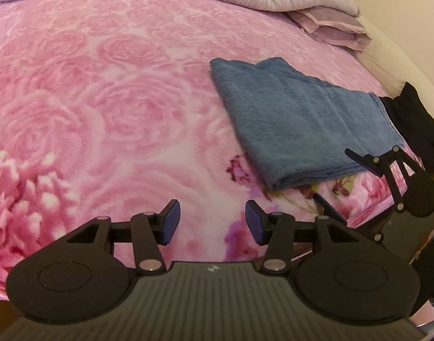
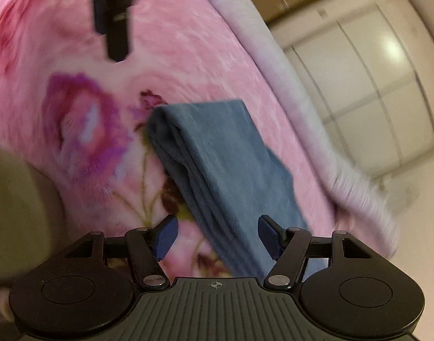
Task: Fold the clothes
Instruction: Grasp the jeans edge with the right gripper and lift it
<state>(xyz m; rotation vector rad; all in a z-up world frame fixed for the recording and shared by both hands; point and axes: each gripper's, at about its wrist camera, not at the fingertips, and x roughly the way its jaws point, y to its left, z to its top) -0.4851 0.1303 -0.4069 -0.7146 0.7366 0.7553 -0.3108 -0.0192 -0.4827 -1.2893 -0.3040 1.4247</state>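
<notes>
On the pink rose-patterned fleece bed blanket, right of frame: blue terry cloth, folded in layers. Left hand-held gripper wide, empty; right hand-held gripper wide, straddling its near end. Any further fold wants edges aligned.

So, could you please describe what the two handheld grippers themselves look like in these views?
Both the left gripper and right gripper look alike: matte black linkage arms with silver pivot pins, dark blue finger pads, two round black discs, and a ribbed grey body bearing a small crosshair mark. No cables or sleeves are visible.
</notes>
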